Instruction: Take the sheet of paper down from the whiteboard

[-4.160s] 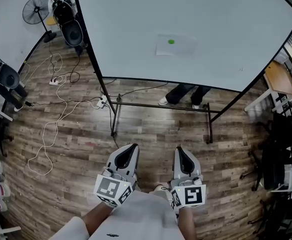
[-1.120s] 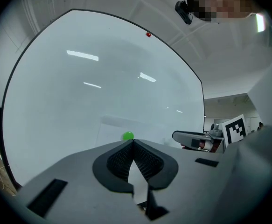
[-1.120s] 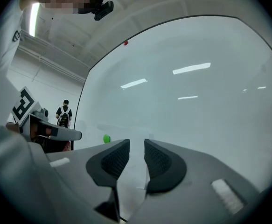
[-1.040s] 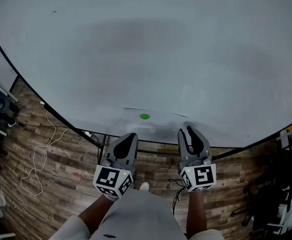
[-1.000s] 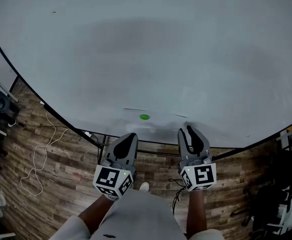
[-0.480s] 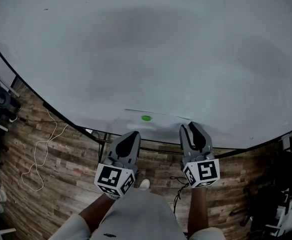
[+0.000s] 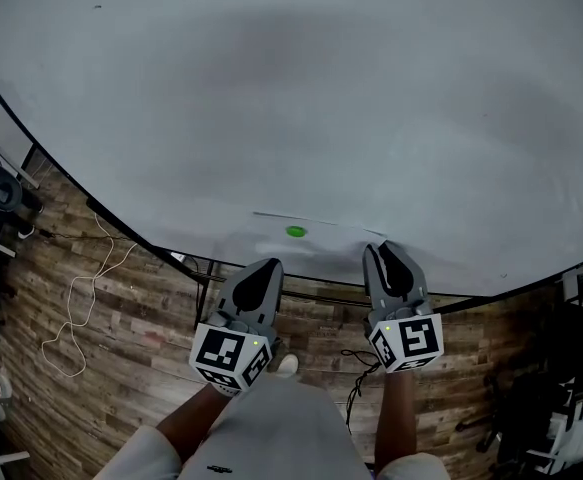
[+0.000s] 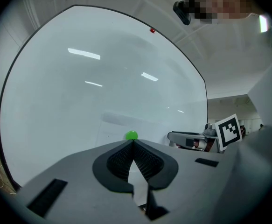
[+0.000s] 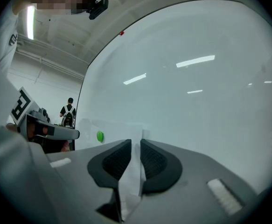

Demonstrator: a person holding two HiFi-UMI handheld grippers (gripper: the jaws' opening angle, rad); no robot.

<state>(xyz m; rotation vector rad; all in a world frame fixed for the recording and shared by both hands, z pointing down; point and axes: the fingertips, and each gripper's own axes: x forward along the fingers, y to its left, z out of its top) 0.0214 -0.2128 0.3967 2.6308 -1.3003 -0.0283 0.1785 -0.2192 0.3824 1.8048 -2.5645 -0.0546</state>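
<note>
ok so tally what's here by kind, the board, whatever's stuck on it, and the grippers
whiteboard: 1
sheet of paper: 1
green magnet: 1
red dot at the board's top edge, too small to identify: 1
grippers: 2 (left gripper, right gripper)
total: 6
</note>
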